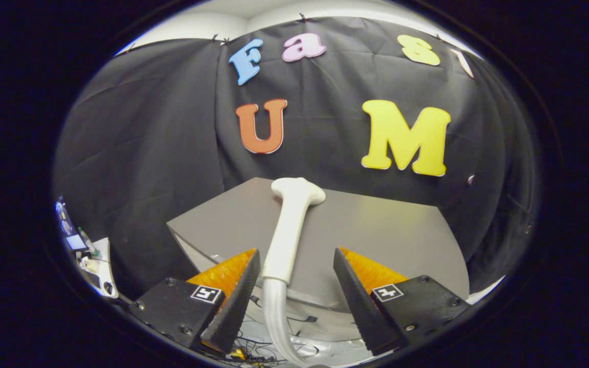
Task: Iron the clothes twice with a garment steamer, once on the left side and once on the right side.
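Item: garment steamer, pale wand with a flared head and a ribbed hose trailing down from its lower end.
Location: steamer lies on the grey table; its head rests on the tabletop well beyond your fingers, and its handle runs back toward you and passes between them, nearer your left finger than your right.
Gripper: gripper stands released, fingers spread wide, one on each side of the handle; neither pad presses on it, though the left one sits just beside it.
Garment: no clothing can be made out on the table from here, so you cannot yet judge where the left and right passes fall.
Risk, off-centre close: since the handle sits closer to your left finger, closing as you stand likely shoves the wand sideways before both pads bite.
Risk, slip: the handle looks smooth and rounded, so a light or low pinch may let it roll or slide.
Risk, hose: the hose hangs off the table edge among loose cables below; its drag may tug the wand off line or snag as you lift.
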Action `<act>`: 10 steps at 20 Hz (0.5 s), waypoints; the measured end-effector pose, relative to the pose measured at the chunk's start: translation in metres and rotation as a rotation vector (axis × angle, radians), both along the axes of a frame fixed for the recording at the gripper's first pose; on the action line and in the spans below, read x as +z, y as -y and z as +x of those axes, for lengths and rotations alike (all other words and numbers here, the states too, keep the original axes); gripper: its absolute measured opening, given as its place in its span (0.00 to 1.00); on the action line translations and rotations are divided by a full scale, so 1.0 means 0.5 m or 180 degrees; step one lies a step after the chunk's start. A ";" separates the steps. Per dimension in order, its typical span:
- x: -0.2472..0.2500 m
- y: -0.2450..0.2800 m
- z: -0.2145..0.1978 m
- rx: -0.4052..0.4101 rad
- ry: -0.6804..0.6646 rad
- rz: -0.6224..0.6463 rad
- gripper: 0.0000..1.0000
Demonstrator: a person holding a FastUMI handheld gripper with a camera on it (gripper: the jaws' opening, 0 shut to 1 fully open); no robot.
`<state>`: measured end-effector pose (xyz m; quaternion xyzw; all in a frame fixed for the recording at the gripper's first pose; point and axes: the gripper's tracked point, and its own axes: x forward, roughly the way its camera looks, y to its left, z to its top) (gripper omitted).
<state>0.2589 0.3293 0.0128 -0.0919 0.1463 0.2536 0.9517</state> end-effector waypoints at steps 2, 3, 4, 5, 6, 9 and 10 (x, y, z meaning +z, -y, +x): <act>-0.006 -0.028 0.030 0.0027 -0.0061 -0.0060 0.90; -0.010 -0.039 0.042 0.0029 -0.0091 -0.0093 0.87; -0.018 -0.046 0.052 0.0013 -0.0140 -0.0145 0.83; -0.026 -0.050 0.064 -0.0003 -0.0190 -0.0186 0.79; -0.039 -0.053 0.073 -0.0017 -0.0276 -0.0237 0.76; -0.044 -0.058 0.085 -0.0031 -0.0435 -0.0184 0.61; -0.047 -0.057 0.083 -0.0029 -0.0458 -0.0172 0.56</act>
